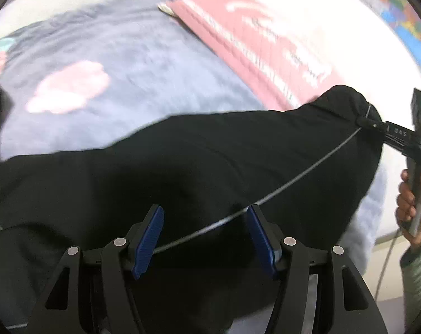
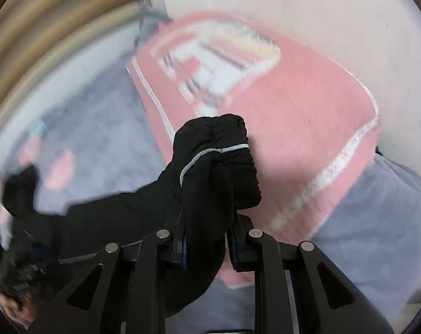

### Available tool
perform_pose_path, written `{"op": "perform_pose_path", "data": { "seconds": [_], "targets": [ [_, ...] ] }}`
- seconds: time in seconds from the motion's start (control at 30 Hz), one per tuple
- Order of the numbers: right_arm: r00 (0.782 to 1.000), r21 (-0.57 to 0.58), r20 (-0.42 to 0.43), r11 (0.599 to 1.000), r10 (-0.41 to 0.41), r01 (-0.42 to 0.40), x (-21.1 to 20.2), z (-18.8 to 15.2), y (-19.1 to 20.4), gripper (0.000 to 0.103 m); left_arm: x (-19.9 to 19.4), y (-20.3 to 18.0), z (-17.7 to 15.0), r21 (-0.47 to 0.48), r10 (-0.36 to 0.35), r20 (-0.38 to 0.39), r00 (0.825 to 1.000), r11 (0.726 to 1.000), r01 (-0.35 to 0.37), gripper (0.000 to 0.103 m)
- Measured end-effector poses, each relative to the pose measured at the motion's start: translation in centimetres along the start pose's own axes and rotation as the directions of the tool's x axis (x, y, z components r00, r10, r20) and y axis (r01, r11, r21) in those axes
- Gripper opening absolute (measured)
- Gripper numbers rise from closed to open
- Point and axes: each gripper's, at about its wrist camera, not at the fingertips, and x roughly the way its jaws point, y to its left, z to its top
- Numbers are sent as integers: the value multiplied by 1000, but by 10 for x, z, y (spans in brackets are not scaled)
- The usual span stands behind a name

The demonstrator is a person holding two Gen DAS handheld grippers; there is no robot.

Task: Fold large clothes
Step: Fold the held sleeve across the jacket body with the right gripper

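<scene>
A large black garment [image 1: 210, 167] with a thin grey piping line lies stretched over a grey-blue bed cover. My left gripper [image 1: 204, 233] is open, its blue pads [image 1: 149, 239] apart just above the black cloth, holding nothing. My right gripper [image 2: 207, 236] is shut on a bunched end of the black garment [image 2: 216, 161] and holds it up. In the left wrist view the right gripper [image 1: 377, 128] shows at the far right, pinching the garment's raised corner.
A pink pillow [image 1: 260, 47] with white print lies at the back on the grey-blue cover [image 1: 121, 64], which has pink patches. White wall and a coloured map [image 1: 405, 19] are behind. The pink pillow [image 2: 294, 105] is blurred in the right wrist view.
</scene>
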Motion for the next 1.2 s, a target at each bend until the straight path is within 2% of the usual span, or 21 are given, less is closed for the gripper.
{"op": "perform_pose_path", "data": {
  "seconds": [0.1,0.17,0.23,0.33,0.43,0.47,0.5,0.57,0.7,0.73,0.77,0.8,0.87,1.0,1.1,1.2],
  "targets": [
    [998,45,-57,999,24,-22,27,-15,-10,23,53,8,-5,-45,66,-124,990,996,-72,64],
    [995,96,-88,994,55,-46,47,-24,-19,24,65,15,-6,-59,77,-128,989,995,-85,64],
    [991,124,-103,990,81,-68,54,-28,-25,24,59,14,-5,-53,67,-121,990,996,-74,64],
    [981,187,-93,971,171,-151,50,-30,-35,32,39,16,-8,-66,34,-105,994,997,-41,64],
    [969,251,-83,946,233,-206,46,-31,-42,50,12,22,-14,-85,10,-76,997,996,-17,64],
    [960,288,-71,927,271,-241,44,-32,-46,62,2,26,-15,-84,7,-63,998,996,-13,64],
    [955,309,-57,914,292,-262,44,-32,-49,67,-7,27,-16,-80,8,-50,999,997,-12,64],
    [943,355,-29,885,331,-300,42,-34,-59,70,-28,31,-21,-58,17,-31,999,998,-19,64],
    [928,460,9,823,372,-334,52,-38,-78,70,-50,40,-32,-35,31,-17,999,999,-32,64],
    [920,471,14,809,391,-352,55,-37,-79,67,-53,42,-35,-35,33,-17,999,999,-34,64],
    [909,475,25,795,416,-377,58,-36,-79,49,-56,45,-38,-37,36,-17,999,999,-36,64],
    [908,472,23,796,417,-378,59,-34,-75,44,-55,45,-38,-42,40,-17,999,998,-40,64],
    [923,455,17,819,385,-350,56,-32,-67,42,-58,49,-42,-62,55,-12,998,997,-55,64],
    [908,389,25,833,417,-393,36,-32,-30,37,-77,68,-55,-103,95,4,995,990,-94,64],
    [897,284,-3,860,443,-424,19,-35,24,37,-100,93,-67,-154,117,19,993,982,-113,64],
    [895,139,-38,889,444,-435,0,-41,93,37,-129,117,-83,-205,146,43,988,970,-134,64]
  ]
}}
